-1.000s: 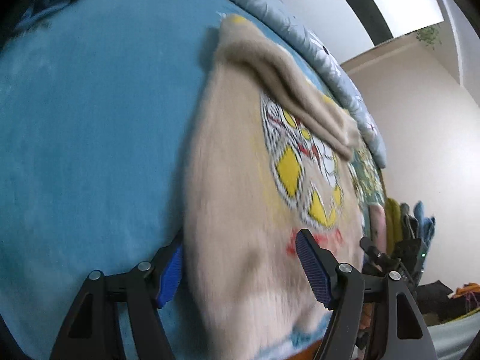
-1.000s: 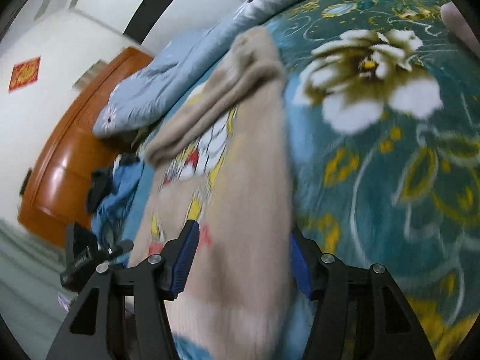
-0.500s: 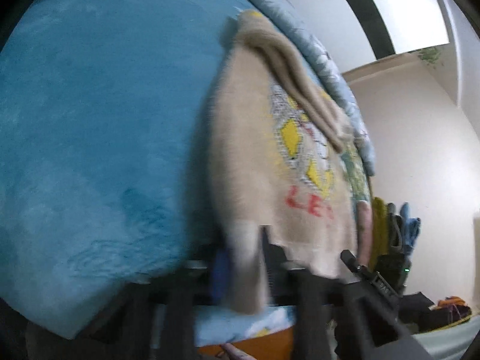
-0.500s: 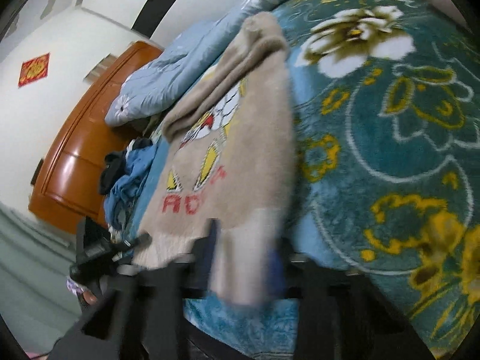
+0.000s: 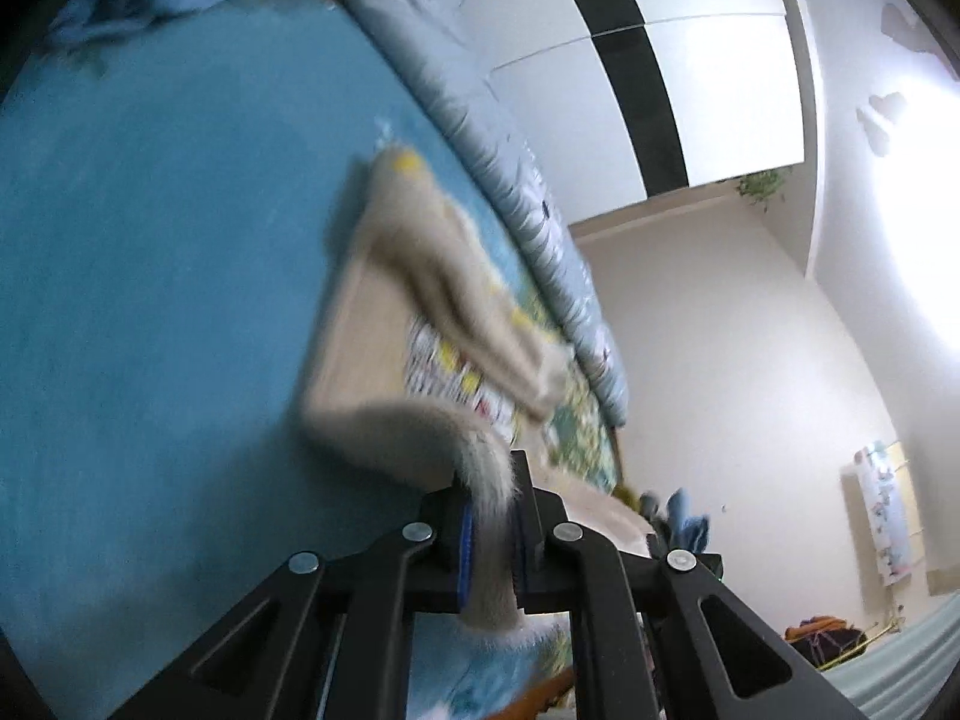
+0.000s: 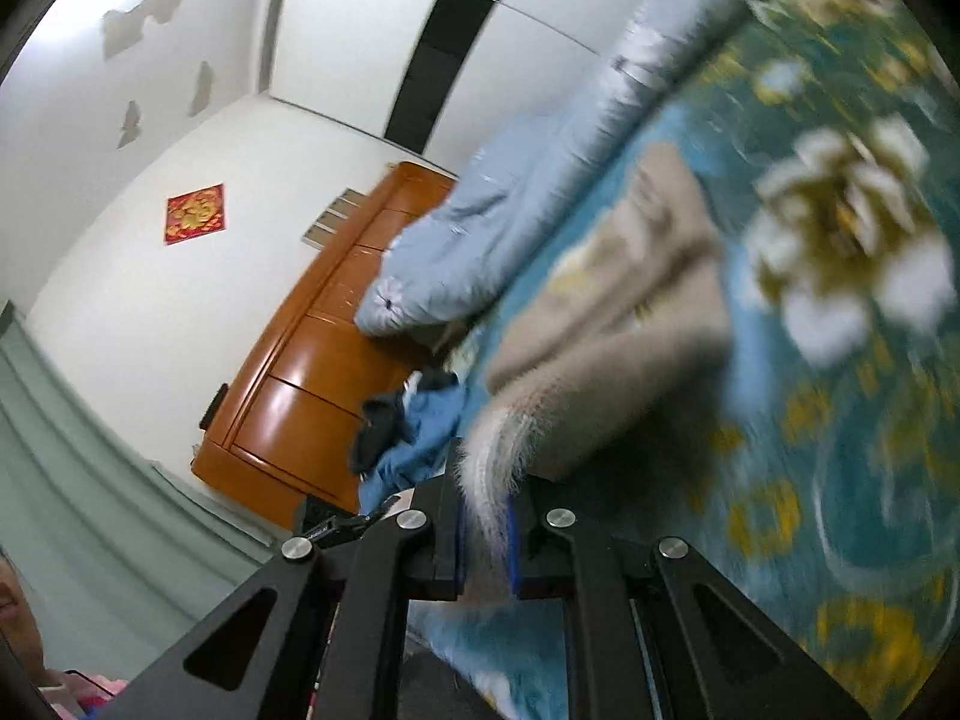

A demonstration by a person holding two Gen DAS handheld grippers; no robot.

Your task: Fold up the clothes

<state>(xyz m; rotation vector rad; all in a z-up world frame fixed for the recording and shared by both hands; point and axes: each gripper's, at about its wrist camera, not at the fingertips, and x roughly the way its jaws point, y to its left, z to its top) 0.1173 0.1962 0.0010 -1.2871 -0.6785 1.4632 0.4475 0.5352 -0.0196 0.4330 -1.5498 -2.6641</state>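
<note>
Your left hand-held gripper (image 5: 493,531) is clamped on the fuzzy hem of the beige sweater (image 5: 384,324), tilted low over the bed's teal blanket (image 5: 150,252); your right hand-held gripper (image 6: 485,531) pinches the same hem, its other corner. The hem is lifted and curled back over the sweater, which lies on the blanket beside the grey-blue quilt (image 6: 480,240). Motion blur smears the sweater's print, and the fold hides its lower part.

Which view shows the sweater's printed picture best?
The left wrist view: part of the print shows on the sweater beyond the folded sleeve. The right wrist view shows only blurred beige folds, no print.
</note>
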